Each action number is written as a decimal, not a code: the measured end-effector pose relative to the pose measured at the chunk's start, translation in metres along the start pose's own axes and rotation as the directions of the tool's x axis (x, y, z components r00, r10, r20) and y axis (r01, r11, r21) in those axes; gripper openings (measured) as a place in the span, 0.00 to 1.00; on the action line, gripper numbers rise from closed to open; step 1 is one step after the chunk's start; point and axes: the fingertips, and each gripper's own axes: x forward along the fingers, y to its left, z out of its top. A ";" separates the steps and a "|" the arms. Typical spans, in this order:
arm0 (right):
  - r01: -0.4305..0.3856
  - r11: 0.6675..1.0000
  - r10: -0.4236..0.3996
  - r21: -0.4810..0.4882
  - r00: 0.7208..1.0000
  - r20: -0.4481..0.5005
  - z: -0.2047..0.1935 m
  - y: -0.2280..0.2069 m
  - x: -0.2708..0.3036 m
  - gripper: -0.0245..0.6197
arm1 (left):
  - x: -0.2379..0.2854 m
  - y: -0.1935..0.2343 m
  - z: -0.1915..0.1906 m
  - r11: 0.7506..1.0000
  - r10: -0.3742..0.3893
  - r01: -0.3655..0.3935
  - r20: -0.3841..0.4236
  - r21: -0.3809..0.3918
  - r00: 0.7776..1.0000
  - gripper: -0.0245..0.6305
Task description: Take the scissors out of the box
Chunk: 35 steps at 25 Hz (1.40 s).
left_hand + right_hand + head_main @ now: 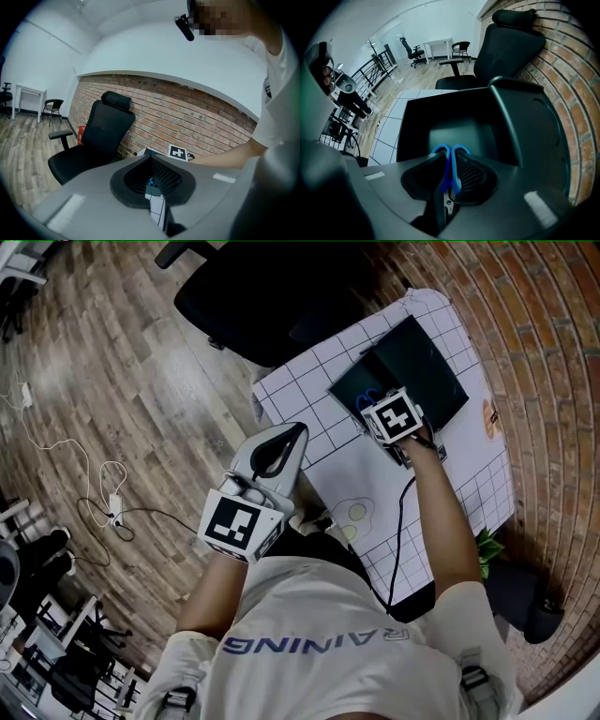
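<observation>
One arm [448,521] outstretched, right tongs [448,161] downward

Blue-handled steel scissors [451,168] lying handles-forward inside an open black rectangular box [412,122], its lid standing raised.

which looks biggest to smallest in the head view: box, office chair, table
1. table
2. office chair
3. box
The chair runs off the top edge, so only its visible part is ranked.
</observation>
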 end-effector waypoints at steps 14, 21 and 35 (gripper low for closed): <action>0.023 0.995 -0.041 0.097 0.981 0.187 0.017 -0.001 -0.058 0.18 | -0.004 -0.004 0.024 0.999 -0.014 0.013 0.011 0.036 1.000 0.04; 0.086 0.978 -0.155 0.191 0.910 0.385 0.018 -0.008 -0.146 0.18 | 0.001 -0.030 0.054 0.994 -0.062 0.056 0.058 0.096 0.996 0.04; 0.180 0.821 -0.537 0.542 0.568 0.624 -0.097 -0.046 -0.391 0.18 | 0.036 -0.191 0.123 0.908 -0.362 0.322 0.113 0.269 0.926 0.04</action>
